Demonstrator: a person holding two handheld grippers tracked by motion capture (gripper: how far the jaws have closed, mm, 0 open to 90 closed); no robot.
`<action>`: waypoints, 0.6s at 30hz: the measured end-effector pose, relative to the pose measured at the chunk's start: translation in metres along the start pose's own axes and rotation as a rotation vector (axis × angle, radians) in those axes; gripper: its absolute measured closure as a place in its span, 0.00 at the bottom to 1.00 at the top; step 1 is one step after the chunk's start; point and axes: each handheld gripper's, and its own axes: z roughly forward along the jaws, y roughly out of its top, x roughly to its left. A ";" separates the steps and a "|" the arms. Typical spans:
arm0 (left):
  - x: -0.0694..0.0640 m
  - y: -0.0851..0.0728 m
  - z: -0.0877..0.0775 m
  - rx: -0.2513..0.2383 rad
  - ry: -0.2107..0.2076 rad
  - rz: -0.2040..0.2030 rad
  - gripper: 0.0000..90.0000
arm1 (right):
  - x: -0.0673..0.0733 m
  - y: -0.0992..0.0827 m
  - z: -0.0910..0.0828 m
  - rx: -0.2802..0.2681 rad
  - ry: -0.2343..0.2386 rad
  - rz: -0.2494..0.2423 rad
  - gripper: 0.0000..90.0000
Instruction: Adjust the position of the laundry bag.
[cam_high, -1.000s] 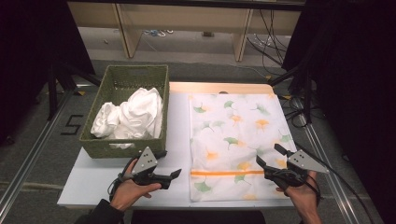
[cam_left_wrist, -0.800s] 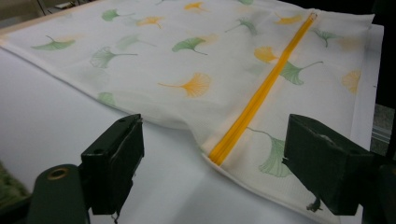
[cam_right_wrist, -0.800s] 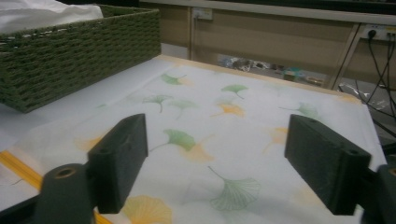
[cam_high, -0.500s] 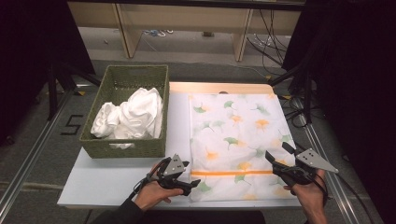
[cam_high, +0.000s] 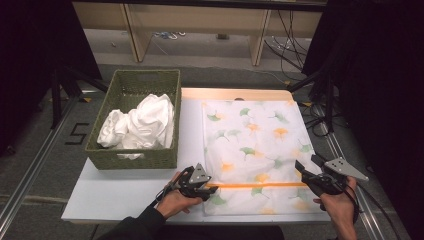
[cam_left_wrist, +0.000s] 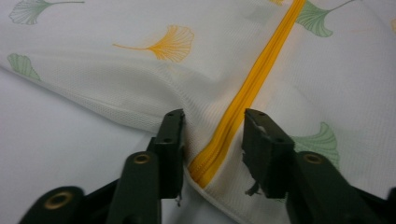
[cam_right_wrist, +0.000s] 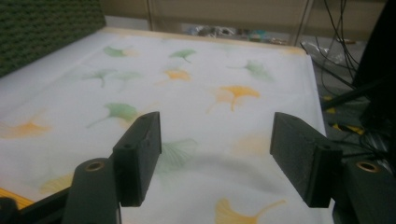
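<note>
A white mesh bag (cam_high: 255, 145) printed with green and orange ginkgo leaves lies flat on the table, and an orange zipper (cam_high: 255, 185) runs across its near end. My left gripper (cam_high: 206, 192) is low at the bag's near left corner. In the left gripper view its jaws (cam_left_wrist: 214, 123) straddle the zipper's end (cam_left_wrist: 252, 88), where the fabric (cam_left_wrist: 116, 79) bunches; they have just been closing and a gap still shows. My right gripper (cam_high: 306, 161) hovers at the bag's right edge. Its jaws (cam_right_wrist: 215, 135) are open over the cloth (cam_right_wrist: 210, 102) after closing slightly, with nothing between them.
A green woven basket (cam_high: 131, 159) with crumpled white cloth (cam_high: 142, 122) in it stands on the left of the white table (cam_high: 115, 195). Its wall (cam_right_wrist: 42, 28) shows far off in the right gripper view. Cables and black stands lie on the floor beyond the table.
My left hand has moved right and down to the bag's near left corner, and its jaws have narrowed around the zipper end. The right gripper has shifted slightly and its jaws have narrowed a little.
</note>
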 end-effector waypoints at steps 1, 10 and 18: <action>0.000 0.000 0.000 0.000 0.000 0.000 0.73 | 0.000 0.000 0.000 0.000 0.000 0.000 0.39; 0.004 0.004 0.002 -0.011 -0.016 0.021 0.92 | -0.035 0.002 0.022 0.121 -0.023 0.090 0.52; 0.009 0.007 -0.003 0.022 0.011 0.040 0.92 | -0.060 -0.004 0.037 0.217 -0.089 0.137 0.68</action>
